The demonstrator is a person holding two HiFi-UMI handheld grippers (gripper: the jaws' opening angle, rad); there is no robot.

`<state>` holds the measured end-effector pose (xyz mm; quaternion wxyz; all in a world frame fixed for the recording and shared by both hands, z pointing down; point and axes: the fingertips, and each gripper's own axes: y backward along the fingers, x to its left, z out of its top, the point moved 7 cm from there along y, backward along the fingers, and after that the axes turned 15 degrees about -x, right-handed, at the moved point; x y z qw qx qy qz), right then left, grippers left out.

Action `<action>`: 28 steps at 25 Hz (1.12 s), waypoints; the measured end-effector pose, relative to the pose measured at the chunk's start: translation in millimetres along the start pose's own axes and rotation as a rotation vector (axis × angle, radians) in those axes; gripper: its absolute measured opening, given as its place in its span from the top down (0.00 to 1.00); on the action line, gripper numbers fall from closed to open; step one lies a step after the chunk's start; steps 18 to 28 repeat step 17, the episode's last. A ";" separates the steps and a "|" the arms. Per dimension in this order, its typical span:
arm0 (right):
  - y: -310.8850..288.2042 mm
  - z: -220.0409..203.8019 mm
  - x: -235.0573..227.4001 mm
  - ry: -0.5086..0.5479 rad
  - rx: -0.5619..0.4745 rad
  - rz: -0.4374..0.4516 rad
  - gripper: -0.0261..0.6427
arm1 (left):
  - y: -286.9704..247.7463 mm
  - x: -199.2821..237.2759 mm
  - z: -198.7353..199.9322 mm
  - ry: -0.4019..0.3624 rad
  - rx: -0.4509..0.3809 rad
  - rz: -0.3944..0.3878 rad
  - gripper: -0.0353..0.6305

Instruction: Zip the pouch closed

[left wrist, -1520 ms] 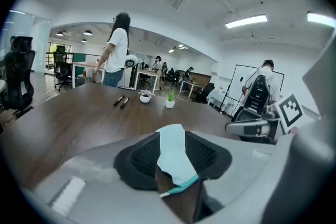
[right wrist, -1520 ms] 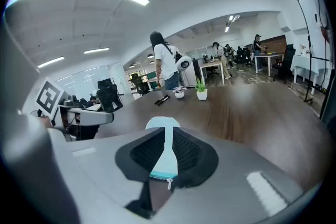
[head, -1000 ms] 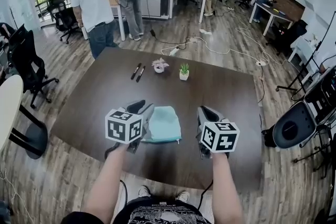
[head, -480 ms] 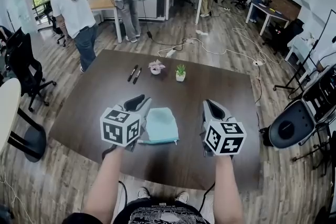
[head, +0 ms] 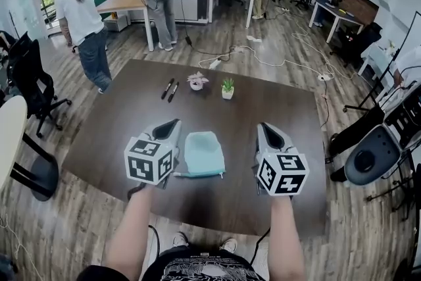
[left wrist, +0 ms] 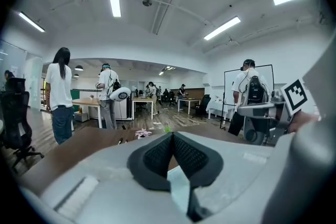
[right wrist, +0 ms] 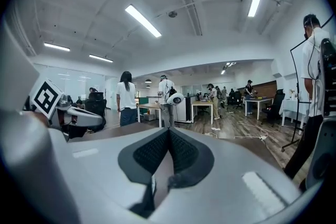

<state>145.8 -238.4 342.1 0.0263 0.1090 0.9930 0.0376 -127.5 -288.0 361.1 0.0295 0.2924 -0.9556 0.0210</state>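
Down on the brown table (head: 131, 115), the teal pouch (head: 202, 153) is lying flat between both grippers, sitting nearer the left gripper (head: 168, 127), whose jaws are just finishing closing on nothing, while the right gripper (head: 270, 131) is hovering shut, also empty.

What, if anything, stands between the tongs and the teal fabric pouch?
Nothing visible. The teal fabric pouch lies on the dark brown wooden table between the left tongs and right tongs.

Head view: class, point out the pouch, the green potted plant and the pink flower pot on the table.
pouch (head: 203, 152), head view, middle of its teal fabric.
green potted plant (head: 227, 84), head view, its leaves.
pink flower pot (head: 197, 79), head view, its blossoms.
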 end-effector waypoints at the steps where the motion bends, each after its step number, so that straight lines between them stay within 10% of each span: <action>1: 0.3 -0.1 0.8 0.001 0.000 0.003 0.96 | 0.7 0.1 -0.3 -0.002 0.000 0.002 0.94; 28: 4.5 -3.5 -1.0 0.009 -0.009 0.001 0.96 | 2.1 0.4 -5.4 0.008 0.002 0.000 0.94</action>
